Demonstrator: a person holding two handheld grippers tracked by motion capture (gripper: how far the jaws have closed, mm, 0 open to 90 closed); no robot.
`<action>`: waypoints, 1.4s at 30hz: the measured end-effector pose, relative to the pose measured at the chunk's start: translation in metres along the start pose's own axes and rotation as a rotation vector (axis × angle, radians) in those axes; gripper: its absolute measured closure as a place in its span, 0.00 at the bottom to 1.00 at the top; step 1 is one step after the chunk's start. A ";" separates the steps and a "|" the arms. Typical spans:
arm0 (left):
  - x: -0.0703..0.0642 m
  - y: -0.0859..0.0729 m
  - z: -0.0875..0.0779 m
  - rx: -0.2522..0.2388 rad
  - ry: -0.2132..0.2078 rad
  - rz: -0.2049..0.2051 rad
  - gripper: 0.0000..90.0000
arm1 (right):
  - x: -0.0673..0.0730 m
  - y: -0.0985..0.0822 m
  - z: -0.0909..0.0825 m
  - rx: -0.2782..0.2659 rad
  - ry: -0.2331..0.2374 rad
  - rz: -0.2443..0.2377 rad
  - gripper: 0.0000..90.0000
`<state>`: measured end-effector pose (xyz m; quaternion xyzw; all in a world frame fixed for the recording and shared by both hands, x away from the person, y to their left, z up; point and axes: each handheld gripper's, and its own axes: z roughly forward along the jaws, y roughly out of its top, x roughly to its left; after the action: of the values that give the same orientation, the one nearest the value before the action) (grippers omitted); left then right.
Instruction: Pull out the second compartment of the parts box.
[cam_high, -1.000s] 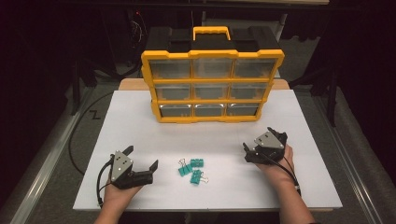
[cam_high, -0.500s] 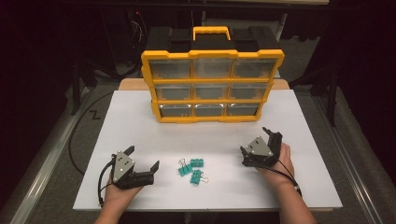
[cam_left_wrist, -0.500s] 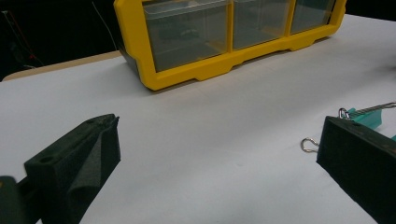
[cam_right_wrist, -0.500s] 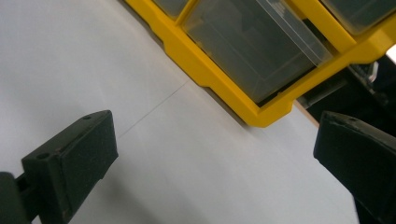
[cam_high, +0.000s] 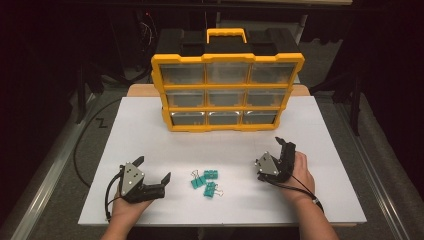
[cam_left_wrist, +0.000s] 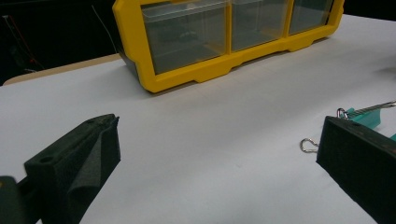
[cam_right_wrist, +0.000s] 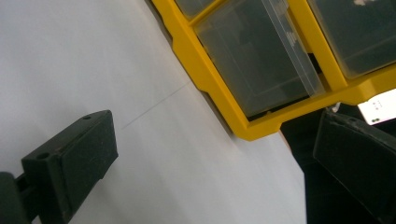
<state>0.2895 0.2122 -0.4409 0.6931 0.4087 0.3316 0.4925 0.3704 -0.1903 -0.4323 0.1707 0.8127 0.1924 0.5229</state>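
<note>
— Dark room all round, and a white table in the middle. What stands on it?

— At the far side, a yellow drawer organizer with clear drawers, upright. Near the front middle lie three teal binder clips, close together.

— And the left gripper?

— Low over the table at the near left, fingers wide apart and holding nothing. The clips sit just right of it; its own view shows one beside the right finger.

— The right gripper?

— At the near right, well apart from the clips, tilted toward the organizer. Its fingers are spread too, empty.
</note>
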 end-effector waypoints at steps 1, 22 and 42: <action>0.000 0.000 0.000 0.000 0.000 -0.001 0.01 | 0.000 0.001 0.000 0.000 -0.009 -0.034 0.01; 0.002 0.000 -0.002 -0.009 0.007 -0.008 0.01 | 0.005 0.011 -0.007 0.011 -0.093 -0.268 0.01; 0.002 0.000 -0.002 -0.010 0.011 0.000 0.01 | 0.016 0.026 -0.011 0.015 -0.169 -0.424 0.05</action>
<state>0.2884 0.2147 -0.4402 0.6889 0.4096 0.3374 0.4937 0.3559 -0.1620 -0.4280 0.0153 0.7852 0.0572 0.6164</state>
